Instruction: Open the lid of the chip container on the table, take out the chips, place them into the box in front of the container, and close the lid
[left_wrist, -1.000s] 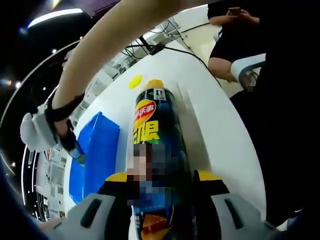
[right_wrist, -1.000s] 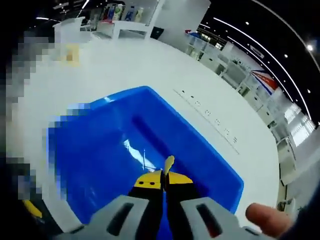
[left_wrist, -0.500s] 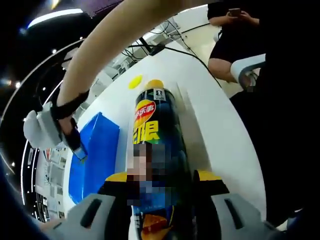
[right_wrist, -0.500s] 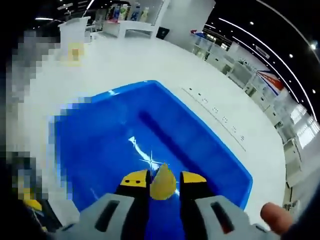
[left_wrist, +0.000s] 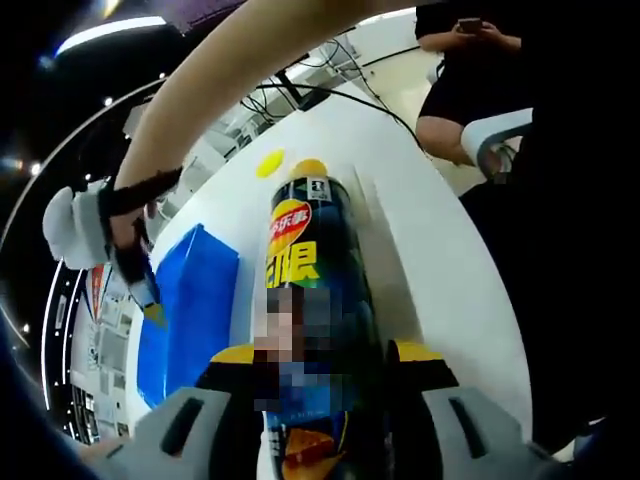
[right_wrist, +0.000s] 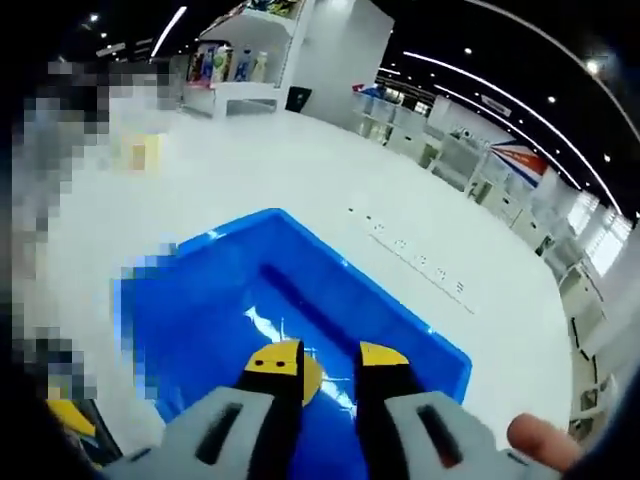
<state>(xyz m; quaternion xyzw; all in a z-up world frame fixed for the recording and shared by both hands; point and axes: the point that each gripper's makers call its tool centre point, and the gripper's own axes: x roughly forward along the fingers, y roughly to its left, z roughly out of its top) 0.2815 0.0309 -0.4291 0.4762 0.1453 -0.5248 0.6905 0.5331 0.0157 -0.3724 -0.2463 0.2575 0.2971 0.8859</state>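
The dark chip can with a yellow logo lies along my left gripper, whose yellow-tipped jaws are shut on its sides. Its open yellow rim points away, and the round yellow lid lies on the table just past it. The blue box sits to the left of the can. My right gripper hangs over that box. In the right gripper view my right gripper stands open above the blue box, and a yellow chip lies on the box floor below the jaws.
White table with black cables at its far end. A person in black sits beyond the table. Shelves with goods stand far off. A small yellow item rests on the table beyond the box.
My right gripper's jaws have parted and let the chip go; it now lies in the blue box. The right gripper has lifted a little. The left gripper and can have not moved.
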